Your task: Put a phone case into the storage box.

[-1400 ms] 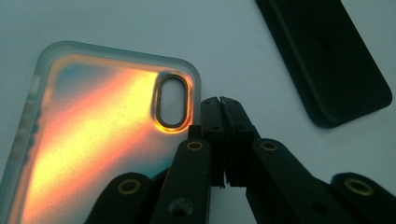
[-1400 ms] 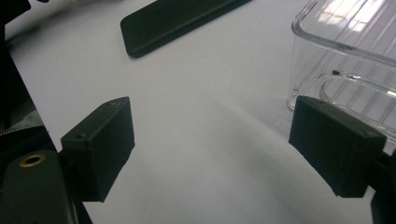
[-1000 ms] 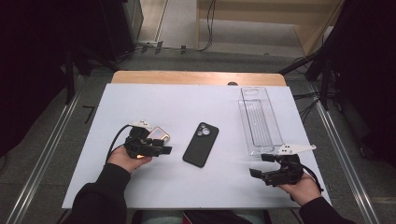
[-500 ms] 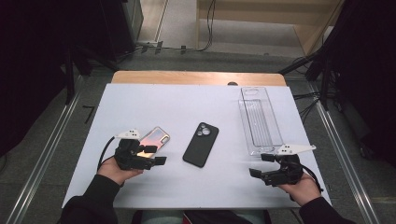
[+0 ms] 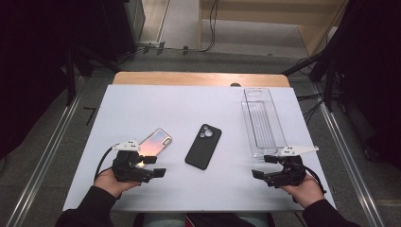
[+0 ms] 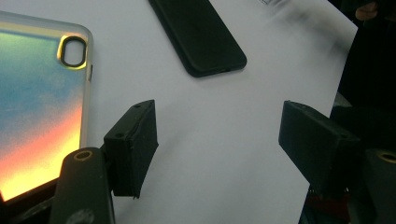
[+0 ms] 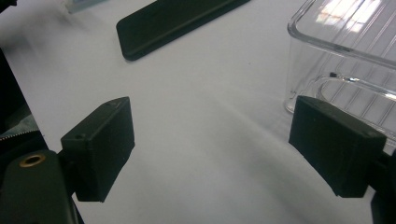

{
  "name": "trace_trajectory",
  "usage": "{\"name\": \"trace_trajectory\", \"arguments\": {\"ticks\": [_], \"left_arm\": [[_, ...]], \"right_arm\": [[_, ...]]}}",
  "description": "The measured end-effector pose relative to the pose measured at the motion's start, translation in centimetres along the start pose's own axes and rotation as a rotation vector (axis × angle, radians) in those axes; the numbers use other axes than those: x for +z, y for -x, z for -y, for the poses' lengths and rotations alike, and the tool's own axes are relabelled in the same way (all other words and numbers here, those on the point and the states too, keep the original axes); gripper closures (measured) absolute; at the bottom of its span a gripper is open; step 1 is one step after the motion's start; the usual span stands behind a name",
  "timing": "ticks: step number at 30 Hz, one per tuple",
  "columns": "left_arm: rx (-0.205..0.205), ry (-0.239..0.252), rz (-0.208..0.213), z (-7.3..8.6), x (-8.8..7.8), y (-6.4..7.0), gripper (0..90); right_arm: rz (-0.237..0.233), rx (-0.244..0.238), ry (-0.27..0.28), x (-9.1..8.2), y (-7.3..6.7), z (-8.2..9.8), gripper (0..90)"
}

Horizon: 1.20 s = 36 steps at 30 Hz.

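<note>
Apparently early stage: both phone cases, iridescent case and black case, flat on table; clear tray unfilled; left gripper and right gripper jaws apart, nothing held.

On the table three things lie in a row from left to right. The phone case lies at the left, the phone in the middle, just apart from it, and the clear tray at the right, reaching farther back than the other two. The left gripper sits at the case's near end, to the phone's near left. The right gripper sits just near of the tray's near end, well apart from the left one.
</note>
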<state>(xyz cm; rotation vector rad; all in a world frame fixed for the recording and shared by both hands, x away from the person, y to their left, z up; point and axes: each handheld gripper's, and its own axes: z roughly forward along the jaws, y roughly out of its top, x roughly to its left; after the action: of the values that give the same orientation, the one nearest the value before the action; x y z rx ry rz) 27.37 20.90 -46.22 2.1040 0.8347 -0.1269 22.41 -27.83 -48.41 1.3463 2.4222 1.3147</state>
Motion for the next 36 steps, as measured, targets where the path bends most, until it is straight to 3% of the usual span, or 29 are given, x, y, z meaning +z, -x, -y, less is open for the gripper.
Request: {"name": "trace_trajectory", "arguments": {"ticks": [8, 12, 13, 14, 16, 20, 22, 27, 36], "left_arm": [[0.001, -0.010, -0.007, 0.2, 0.0, 0.0, 28.6], [0.013, 0.003, 0.001, 0.1, 0.1, 0.1, 24.0], [0.013, 0.000, -0.004, 0.1, 0.2, 0.1, 14.7], [0.018, -0.009, -0.013, 0.0, 0.2, 0.1, 14.7], [0.040, -0.032, -0.020, -0.2, 0.4, 0.0, 0.0], [0.051, -0.073, 0.004, -0.3, 0.6, 0.0, 0.0], [0.062, -0.084, -0.015, -0.5, 0.6, 0.0, 3.9], [0.039, -0.064, -0.045, -1.0, 0.1, -0.4, 5.6], [0.057, -0.031, -0.092, -2.0, -0.1, -1.8, 7.2]], "right_arm": [[-0.005, -0.005, -0.005, -0.1, -0.1, 0.1, 12.3], [-0.006, -0.011, -0.007, -0.2, -0.2, 0.1, 12.3], [-0.007, -0.013, -0.006, -0.2, -0.2, 0.1, 12.3], [-0.007, -0.013, -0.006, -0.2, -0.2, 0.1, 12.3], [-0.008, -0.012, -0.006, -0.2, -0.3, 0.1, 12.3], [-0.010, -0.011, -0.008, -0.3, -0.3, 0.1, 12.3], [-0.010, -0.010, -0.008, -0.3, -0.3, 0.1, 12.3], [-0.010, -0.011, -0.009, -0.3, -0.2, 0.1, 12.3], [-0.008, -0.010, -0.007, -0.3, -0.2, 0.2, 12.3]]}}
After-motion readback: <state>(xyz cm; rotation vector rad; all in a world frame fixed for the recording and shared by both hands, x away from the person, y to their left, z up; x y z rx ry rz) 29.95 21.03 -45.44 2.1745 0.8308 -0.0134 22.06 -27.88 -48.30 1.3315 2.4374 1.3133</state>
